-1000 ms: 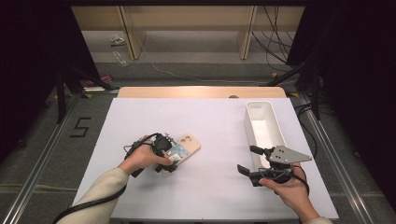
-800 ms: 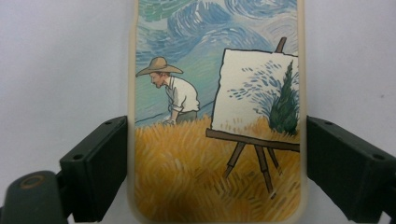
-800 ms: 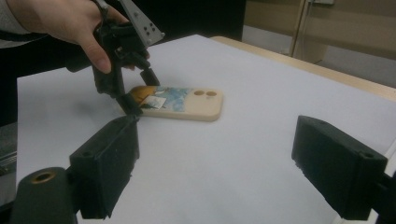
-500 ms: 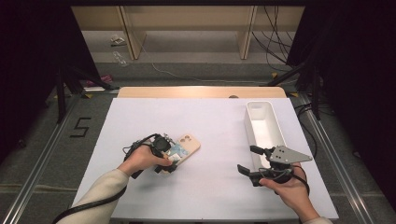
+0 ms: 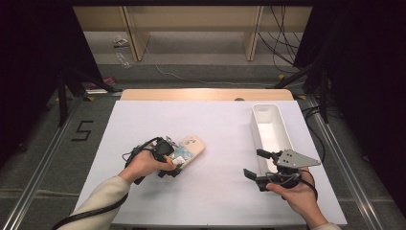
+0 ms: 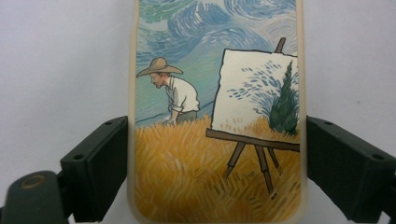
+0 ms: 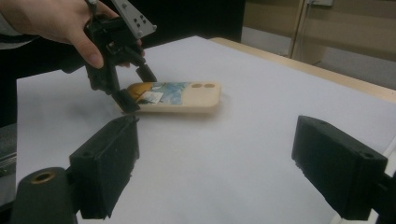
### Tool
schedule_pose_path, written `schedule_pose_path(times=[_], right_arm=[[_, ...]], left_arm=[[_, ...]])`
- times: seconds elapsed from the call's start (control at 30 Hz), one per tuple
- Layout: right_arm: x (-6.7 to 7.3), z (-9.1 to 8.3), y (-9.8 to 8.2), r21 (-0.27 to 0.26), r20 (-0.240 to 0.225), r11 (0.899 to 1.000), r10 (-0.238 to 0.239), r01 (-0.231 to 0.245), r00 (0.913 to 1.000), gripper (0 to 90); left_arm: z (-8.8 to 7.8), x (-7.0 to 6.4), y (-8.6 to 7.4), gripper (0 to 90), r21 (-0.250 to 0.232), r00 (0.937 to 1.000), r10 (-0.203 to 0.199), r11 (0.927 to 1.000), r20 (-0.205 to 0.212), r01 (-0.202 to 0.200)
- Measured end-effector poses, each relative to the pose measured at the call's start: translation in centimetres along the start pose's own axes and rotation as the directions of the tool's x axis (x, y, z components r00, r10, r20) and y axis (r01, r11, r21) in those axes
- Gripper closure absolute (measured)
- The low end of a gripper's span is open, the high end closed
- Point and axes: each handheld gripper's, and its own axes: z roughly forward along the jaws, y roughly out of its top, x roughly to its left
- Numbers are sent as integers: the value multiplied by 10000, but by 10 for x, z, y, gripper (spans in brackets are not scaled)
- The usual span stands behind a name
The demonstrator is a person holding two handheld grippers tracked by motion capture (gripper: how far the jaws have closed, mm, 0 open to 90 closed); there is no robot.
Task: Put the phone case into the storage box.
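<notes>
Under your grippers the white tabletop (image 5: 215, 129) looks matt and smooth, like paper or a thin sheet, with a bare light-wood edge along the upper side of the frame. The cream phone case with a painted wheat-field scene (image 6: 217, 116) has a smooth, slightly glossy printed face and a soft-looking plastic rim. The white oblong tray (image 5: 272, 130) at right looks like smooth, hard plastic. Your left gripper (image 6: 217, 175) has matt black plastic jaws.
</notes>
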Motion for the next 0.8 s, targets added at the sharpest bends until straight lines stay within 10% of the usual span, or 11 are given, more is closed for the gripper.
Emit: schedule_pose_path(times=[0.6, 0.8], right_arm=[[0, -2, 1, -122, 50, 9999, 8, -8, 10000, 157], [0, -2, 1, -106, 46, 9999, 13, -12, 10000, 157]], left_arm=[[-15, -4, -9, 112, -1221, 10000, 24, 9925, -53, -30], [-21, -7, -15, 112, -2015, 10000, -40, 9795, -10, 37]])
